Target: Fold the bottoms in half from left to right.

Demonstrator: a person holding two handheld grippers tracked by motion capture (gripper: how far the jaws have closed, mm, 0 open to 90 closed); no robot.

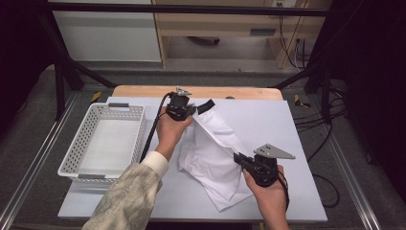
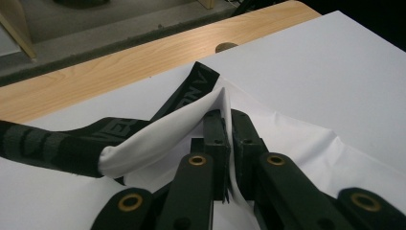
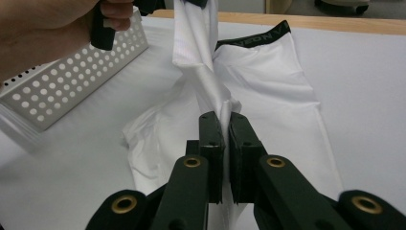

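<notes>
A white garment [image 1: 210,153] with a black lettered waistband [image 1: 206,105] lies crumpled across the middle of the white table sheet [image 1: 297,191]. My left gripper [image 1: 189,114] is shut on the garment's far edge near the waistband; in the left gripper view its jaws pinch a fold of white cloth [image 2: 163,139] beside the waistband [image 2: 72,143]. My right gripper [image 1: 237,157] is shut on the near edge; the right gripper view has the cloth [image 3: 268,86] running taut from its jaws up toward the left hand [image 3: 48,33].
A white perforated basket [image 1: 86,143] stands at the table's left, also in the right gripper view [image 3: 62,81]. A wooden edge [image 1: 143,91] runs along the back of the table. Cables hang off the right side, and dark frame bars stand behind.
</notes>
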